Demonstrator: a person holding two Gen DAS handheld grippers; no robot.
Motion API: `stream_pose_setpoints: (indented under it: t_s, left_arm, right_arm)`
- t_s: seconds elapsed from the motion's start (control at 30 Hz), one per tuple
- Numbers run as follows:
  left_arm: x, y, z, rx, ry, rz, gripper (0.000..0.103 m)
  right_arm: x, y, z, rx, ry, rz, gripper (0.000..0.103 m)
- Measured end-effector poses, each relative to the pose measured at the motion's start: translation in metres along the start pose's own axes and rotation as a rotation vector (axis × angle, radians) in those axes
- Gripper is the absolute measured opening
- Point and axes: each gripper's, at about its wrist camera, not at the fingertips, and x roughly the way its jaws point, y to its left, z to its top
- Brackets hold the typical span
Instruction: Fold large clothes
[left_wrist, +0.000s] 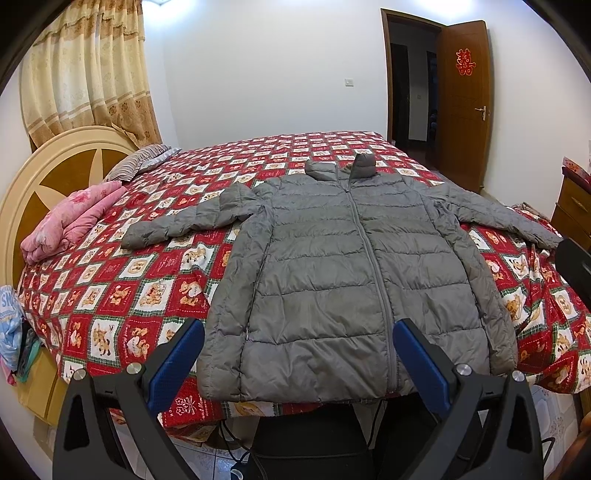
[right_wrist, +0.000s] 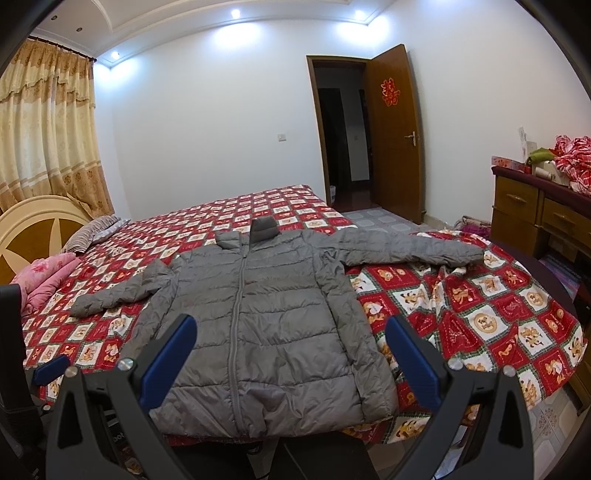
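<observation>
Progress: by the look of it nothing is folded yet; the grey puffer jacket (left_wrist: 354, 280) lies spread flat, front up and zipped, on the bed (left_wrist: 122, 295), so every fold is still to do.
Jacket position: its hem lies along the near edge of the bed, collar pointing toward the far edge, body roughly midway between the headboard side and the foot side.
Left sleeve (left_wrist: 184, 221): stretched out toward the headboard side, lying flat on the bedspread.
Right sleeve (right_wrist: 406, 247): stretched out toward the foot side, its cuff near that edge of the bed.
Left hand-held gripper (left_wrist: 297, 354): jaws wide apart, nothing between them, held off the near edge over the hem and not touching the cloth.
Right hand-held gripper (right_wrist: 291, 350): likewise spread wide and empty, poised just short of the hem.
Remaining work: likely both sleeves brought in over the body, then the body folded up on itself.
Count, left to right: one headboard (left_wrist: 48, 173); one pink folded quilt (left_wrist: 70, 221); one striped pillow (left_wrist: 140, 164), possibly more behind it, since the view is squeezed there; one jacket with two sleeves; two grippers; one open door (right_wrist: 395, 129); one wooden dresser (right_wrist: 532, 214).
</observation>
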Motion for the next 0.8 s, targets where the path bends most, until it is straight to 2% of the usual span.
stream_pose_setpoints:
  t_s: [0.3, 0.43, 0.6, 0.73, 0.8]
  left_arm:
    - [0.023, -0.002, 0.002, 0.004, 0.043, -0.001, 0.102]
    - [0.040, -0.003, 0.008, 0.000, 0.069, 0.006, 0.102]
    - [0.073, -0.004, 0.025, -0.014, 0.130, -0.024, 0.102]
    - [0.090, -0.004, 0.042, 0.005, 0.153, -0.092, 0.102]
    - [0.102, -0.001, 0.051, 0.017, 0.171, -0.150, 0.102]
  right_arm:
    - [0.018, -0.007, -0.005, 0.026, 0.050, -0.006, 0.103]
    - [0.038, -0.021, 0.000, 0.059, 0.092, -0.019, 0.103]
    - [0.070, -0.033, 0.014, 0.081, 0.132, -0.042, 0.103]
    - [0.095, -0.040, 0.026, 0.080, 0.154, -0.053, 0.103]
    - [0.109, -0.050, 0.034, 0.103, 0.184, -0.022, 0.103]
